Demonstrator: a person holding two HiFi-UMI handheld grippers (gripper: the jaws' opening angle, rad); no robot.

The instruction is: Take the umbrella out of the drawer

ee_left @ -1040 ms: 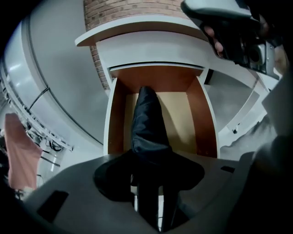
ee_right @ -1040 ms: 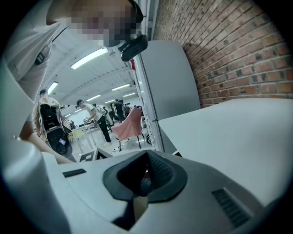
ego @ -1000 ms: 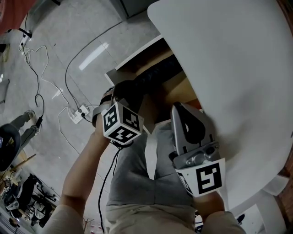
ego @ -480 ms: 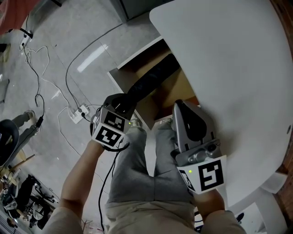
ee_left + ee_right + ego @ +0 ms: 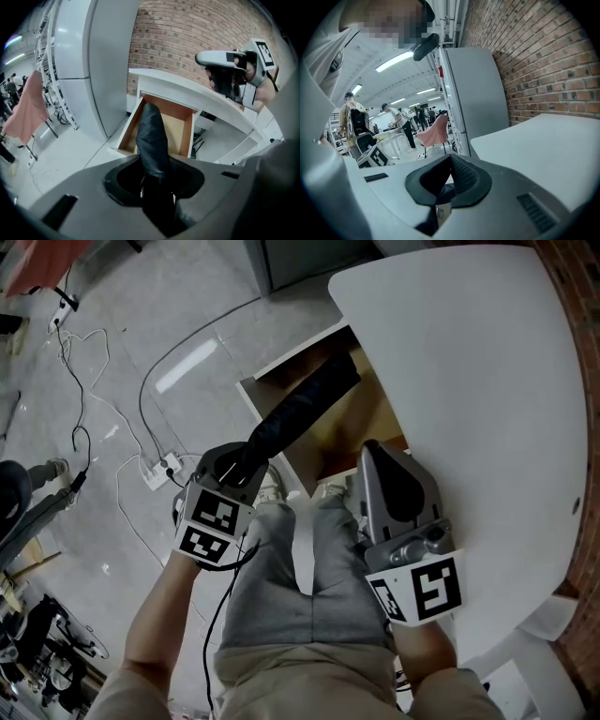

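The umbrella (image 5: 298,413) has come up since a second ago: then it lay low in the drawer (image 5: 251,395), now it slants out over the front rim, its near end pinched in the left gripper (image 5: 230,474), which has drawn back toward the person's knee. The left gripper view shows the jaws pressed tight on the black folded fabric, with the far end still above the open drawer. By that reading the lift is mostly done and only the tip is left to clear. The tip sits close beside the counter (image 5: 469,381) edge that overhangs the drawer, so pulling back and left, toward bare floor, looks the freer way. The right gripper (image 5: 384,465) is idle by the counter edge, jaws together on nothing
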